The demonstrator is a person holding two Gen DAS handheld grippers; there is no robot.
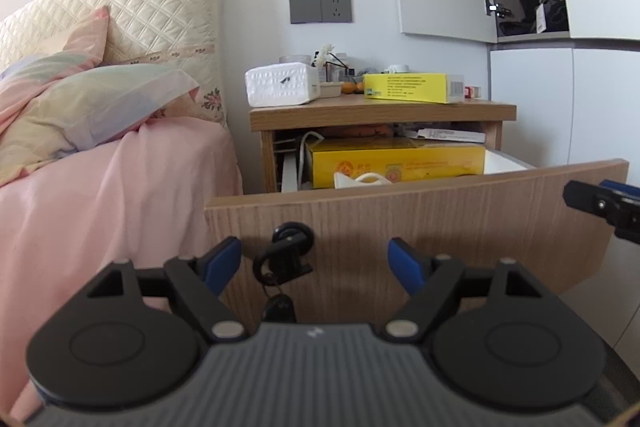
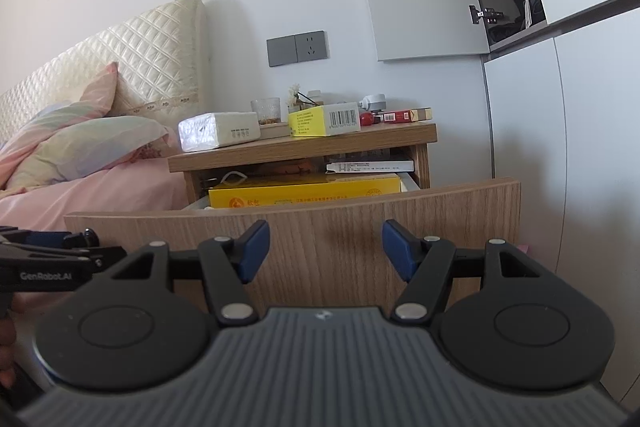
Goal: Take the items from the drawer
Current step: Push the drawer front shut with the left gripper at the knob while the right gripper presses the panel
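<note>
Left wrist view: my left gripper [image 1: 314,263] hangs wide open and empty before the wooden front of the drawer [image 1: 440,223], near its black lock with keys [image 1: 286,259]. My right gripper [image 2: 323,247] is likewise spread wide, holding nothing. Beyond, the drawer stands pulled out, a big yellow box [image 1: 396,161] lying inside. On the nightstand [image 1: 380,111] above sit a tissue pack [image 1: 280,85] and a smaller yellow box [image 1: 412,87].

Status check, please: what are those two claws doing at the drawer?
Left gripper open, empty. Right gripper open, empty. Drawer open, yellow box inside. Drawer front blocks reach.
</note>
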